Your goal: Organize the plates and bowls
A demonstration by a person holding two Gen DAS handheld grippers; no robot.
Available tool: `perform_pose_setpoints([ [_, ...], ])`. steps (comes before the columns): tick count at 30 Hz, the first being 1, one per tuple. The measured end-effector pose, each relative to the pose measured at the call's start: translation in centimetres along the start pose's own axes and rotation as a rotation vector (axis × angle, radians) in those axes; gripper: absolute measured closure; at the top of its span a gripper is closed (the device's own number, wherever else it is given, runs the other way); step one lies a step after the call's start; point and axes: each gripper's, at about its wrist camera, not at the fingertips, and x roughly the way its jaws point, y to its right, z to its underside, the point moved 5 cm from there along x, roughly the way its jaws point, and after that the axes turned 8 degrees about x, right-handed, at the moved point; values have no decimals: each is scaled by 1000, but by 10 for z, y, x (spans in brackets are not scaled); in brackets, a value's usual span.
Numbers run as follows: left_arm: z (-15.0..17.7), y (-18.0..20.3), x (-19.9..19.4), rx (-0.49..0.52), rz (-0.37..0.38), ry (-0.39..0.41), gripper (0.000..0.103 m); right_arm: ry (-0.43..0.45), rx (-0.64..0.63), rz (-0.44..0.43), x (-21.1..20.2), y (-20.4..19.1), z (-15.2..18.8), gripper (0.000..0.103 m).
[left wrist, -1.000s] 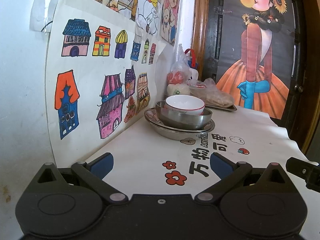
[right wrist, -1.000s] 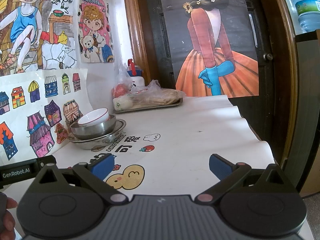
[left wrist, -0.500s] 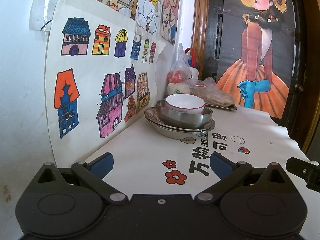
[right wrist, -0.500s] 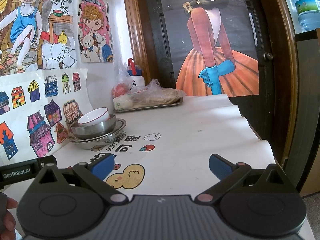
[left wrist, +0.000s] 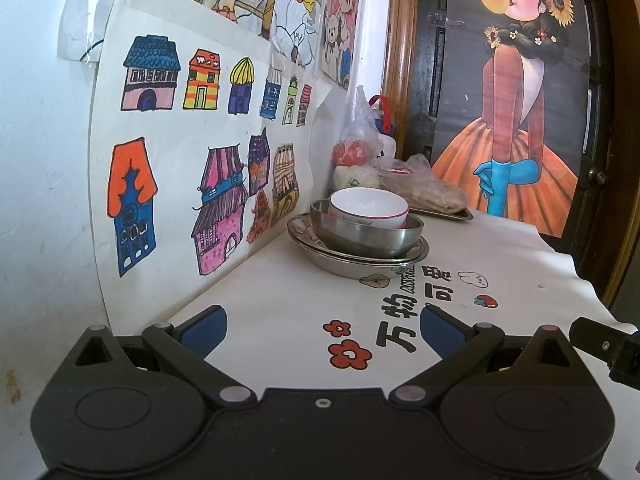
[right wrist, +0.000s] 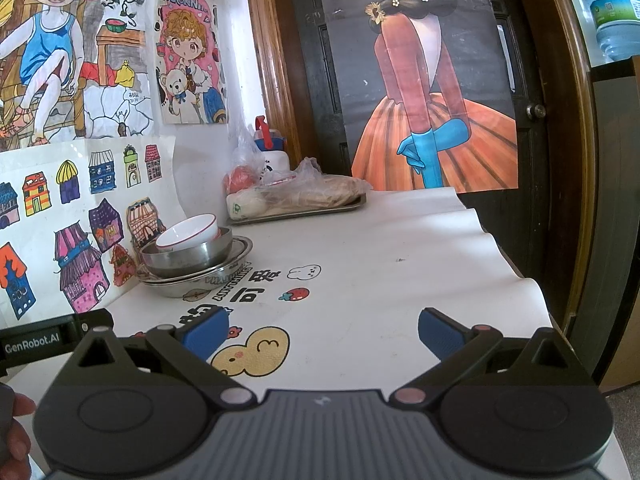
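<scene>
A white bowl with a red rim (left wrist: 368, 208) (right wrist: 188, 232) sits inside a steel bowl (left wrist: 368, 238) (right wrist: 188, 256), which rests on stacked steel plates (left wrist: 360, 260) (right wrist: 196, 280) against the wall of drawings. My left gripper (left wrist: 322, 326) is open and empty, held back from the stack over the white tablecloth. My right gripper (right wrist: 322, 328) is also open and empty, further right and well short of the stack. The left gripper's body (right wrist: 52, 338) shows at the left edge of the right wrist view.
A steel tray (right wrist: 304, 210) with bagged food (left wrist: 424, 188) stands at the back near the door. A bagged red item (right wrist: 240, 176) and a white bottle (right wrist: 272, 152) sit in the corner. The tablecloth edge (right wrist: 516, 272) drops off at right. A hand (right wrist: 12, 432) shows bottom left.
</scene>
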Motion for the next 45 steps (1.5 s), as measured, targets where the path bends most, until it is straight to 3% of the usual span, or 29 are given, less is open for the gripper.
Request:
perform_pose_setpoints([
  [45,0,0,-2,-28,11,-34,1,-14,-1,3,2,-1,3,0],
])
